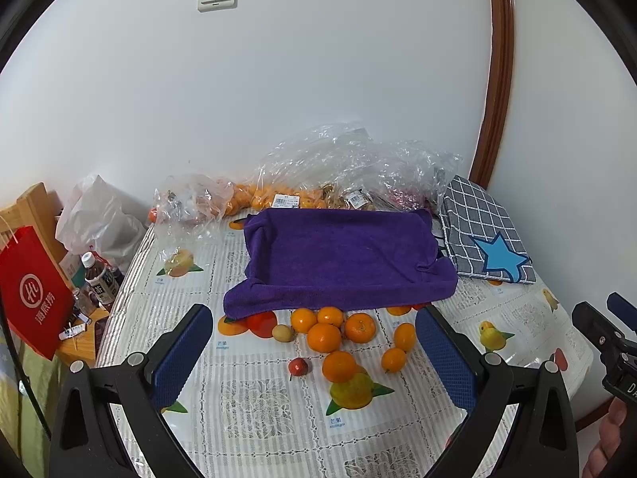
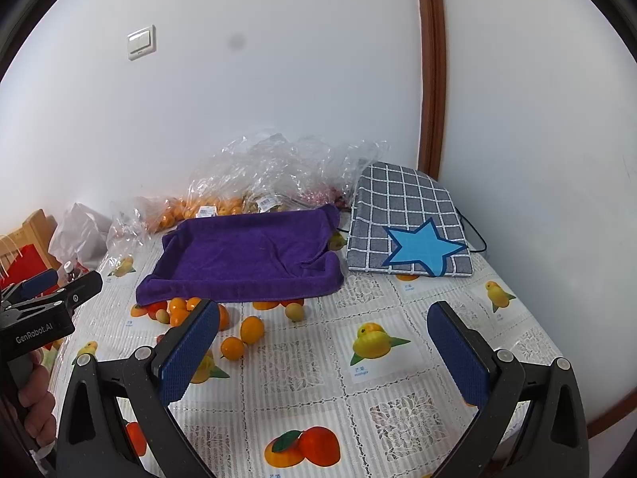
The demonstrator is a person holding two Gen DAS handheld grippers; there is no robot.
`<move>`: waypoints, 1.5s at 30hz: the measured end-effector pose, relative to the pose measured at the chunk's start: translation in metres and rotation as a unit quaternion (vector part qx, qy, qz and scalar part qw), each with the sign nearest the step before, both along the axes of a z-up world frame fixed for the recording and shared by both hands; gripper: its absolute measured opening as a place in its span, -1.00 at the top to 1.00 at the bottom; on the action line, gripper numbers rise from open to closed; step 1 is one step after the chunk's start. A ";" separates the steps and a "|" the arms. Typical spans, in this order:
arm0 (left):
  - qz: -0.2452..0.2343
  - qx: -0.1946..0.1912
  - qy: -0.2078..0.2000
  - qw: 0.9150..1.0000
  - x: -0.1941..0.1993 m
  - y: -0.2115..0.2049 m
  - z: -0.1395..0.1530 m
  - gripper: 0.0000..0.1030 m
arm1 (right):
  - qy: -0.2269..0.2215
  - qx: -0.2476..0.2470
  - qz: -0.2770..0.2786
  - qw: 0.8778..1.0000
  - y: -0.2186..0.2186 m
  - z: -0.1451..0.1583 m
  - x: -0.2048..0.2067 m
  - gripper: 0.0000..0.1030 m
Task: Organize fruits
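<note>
Fruits loose on the tablecloth, near edge of the purple towel tray.

Oranges [image 1: 324,336], a small red fruit [image 1: 298,366] and a pale one [image 1: 283,333] lie clustered just beside the purple towel [image 1: 342,259]. Left gripper [image 1: 314,354] and right gripper [image 2: 322,354] both spread, empty. Fruits probably light, round, prone to rolling; pinch gently across the widest part.

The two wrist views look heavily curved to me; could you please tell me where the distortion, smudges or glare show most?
Left wrist view: the brown door frame bows strongly, black corners vignette the image, and the clear plastic bags glint. Right wrist view: the same door frame bends, and a dark blurred smudge sits over the white wall.
</note>
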State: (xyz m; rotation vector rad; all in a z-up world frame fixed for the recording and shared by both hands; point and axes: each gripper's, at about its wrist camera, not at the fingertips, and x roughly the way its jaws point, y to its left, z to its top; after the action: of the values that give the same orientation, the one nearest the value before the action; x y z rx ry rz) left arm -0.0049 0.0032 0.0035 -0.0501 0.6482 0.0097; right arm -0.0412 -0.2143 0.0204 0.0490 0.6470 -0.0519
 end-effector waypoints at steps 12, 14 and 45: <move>0.001 -0.001 -0.001 1.000 -0.003 -0.002 -0.004 -0.99 | -0.002 -0.004 0.002 1.000 0.004 -0.001 -0.001 -1.00; 0.001 -0.001 -0.001 1.000 -0.003 -0.003 -0.004 -0.99 | -0.002 -0.003 0.002 1.000 0.004 -0.001 -0.001 -1.00; 0.000 -0.003 -0.003 1.000 -0.003 0.000 -0.006 -0.99 | -0.007 -0.004 0.010 1.000 0.008 0.002 -0.002 -1.00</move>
State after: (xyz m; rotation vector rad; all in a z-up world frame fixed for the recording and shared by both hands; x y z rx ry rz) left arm -0.0075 0.0037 -0.0025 -0.0555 0.6420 0.0071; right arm -0.0436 -0.2067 0.0226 0.0357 0.6330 -0.0337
